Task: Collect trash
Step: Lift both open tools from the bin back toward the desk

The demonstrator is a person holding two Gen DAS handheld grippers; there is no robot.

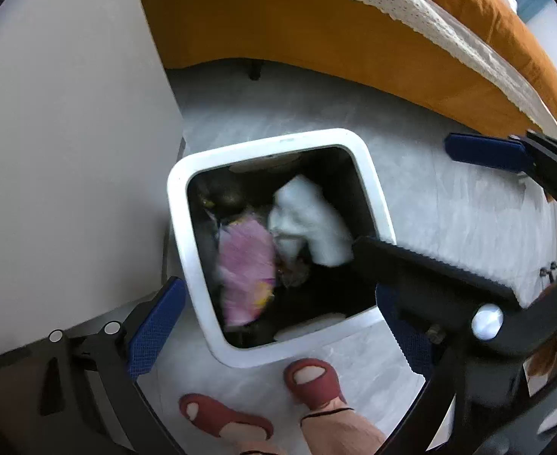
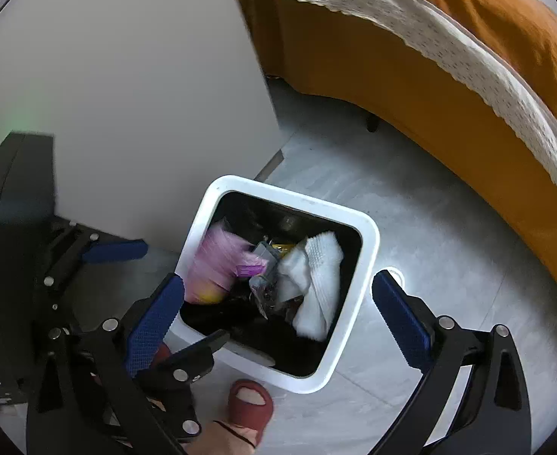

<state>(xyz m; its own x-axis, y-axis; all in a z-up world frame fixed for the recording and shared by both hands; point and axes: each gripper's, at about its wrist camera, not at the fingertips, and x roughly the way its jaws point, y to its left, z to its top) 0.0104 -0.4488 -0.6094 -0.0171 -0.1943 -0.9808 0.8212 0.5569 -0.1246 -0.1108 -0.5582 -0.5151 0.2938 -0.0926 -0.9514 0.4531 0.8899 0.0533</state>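
A white-rimmed square trash bin (image 1: 377, 189) stands on the grey floor; it also shows in the right wrist view (image 2: 369, 250). Inside lie a pink wrapper (image 1: 246, 269) (image 2: 217, 261), a crumpled white tissue (image 1: 308, 220) (image 2: 316, 284) and small dark scraps (image 2: 263, 292). Both look blurred, as if dropping. My left gripper (image 1: 278, 322) is open and empty above the bin. My right gripper (image 2: 278, 314) is open and empty above the bin's near side; it also reaches in from the right in the left wrist view (image 1: 483, 197).
A grey cabinet wall (image 1: 69, 151) stands left of the bin. An orange-skirted bed with a white lace cover (image 2: 449, 76) runs along the far right. The person's feet in red slippers (image 1: 312, 383) stand just in front of the bin.
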